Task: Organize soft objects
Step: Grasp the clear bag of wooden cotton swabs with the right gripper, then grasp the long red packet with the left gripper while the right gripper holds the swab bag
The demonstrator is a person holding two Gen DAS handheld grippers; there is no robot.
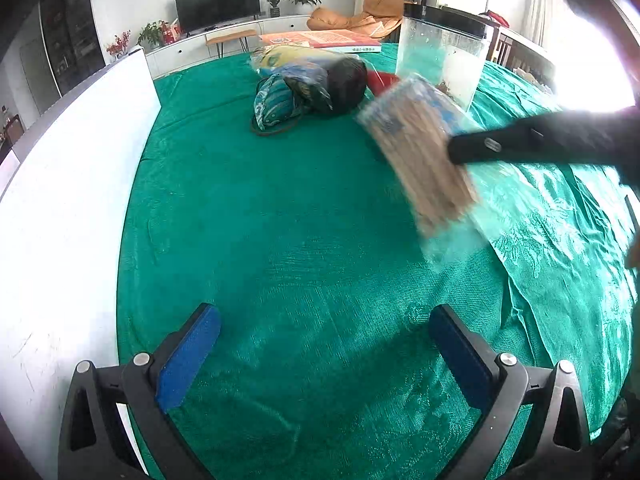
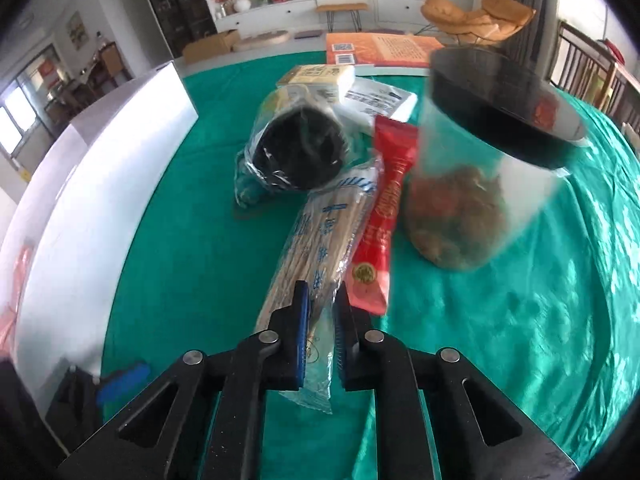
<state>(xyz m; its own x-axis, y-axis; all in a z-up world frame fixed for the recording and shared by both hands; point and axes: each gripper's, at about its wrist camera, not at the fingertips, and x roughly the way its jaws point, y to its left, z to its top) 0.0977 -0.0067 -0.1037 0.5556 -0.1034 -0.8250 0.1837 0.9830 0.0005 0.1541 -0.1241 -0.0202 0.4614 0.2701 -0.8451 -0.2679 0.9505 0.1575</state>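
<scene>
Clamped tight by the right gripper [image 2: 320, 312] on the near end of a clear packet of pale sticks [image 2: 320, 232], blue pads pressing the wrapper from both sides, the packet stretching away from the jaws over the green tablecloth [image 2: 200, 240]. Seen from the left wrist camera as a blurred packet of pale sticks [image 1: 420, 152] lifted clear of the cloth, held from the right by a black finger [image 1: 520, 144], in front of the clear jar [image 1: 440, 56]. Spread wide and empty, the left gripper [image 1: 324, 332], hovering over bare green tablecloth [image 1: 280, 220], nothing between its blue pads [image 1: 192, 356]. Taking the clear jar with its black lid [image 2: 500, 100] as landmark: red sachet [image 2: 380, 220] lying just left of it, beside the packet; a black bundle in crinkled plastic [image 2: 296, 152] farther left and a little behind; a yellowish box [image 2: 320, 76] and a white printed pack [image 2: 380, 100] behind that bundle, left of the jar's lid; an orange book [image 2: 384, 50] behind the jar at the far table edge. Brownish contents low inside the jar. White box [image 2: 100, 180] well to the left of the jar, along the table's left edge.
</scene>
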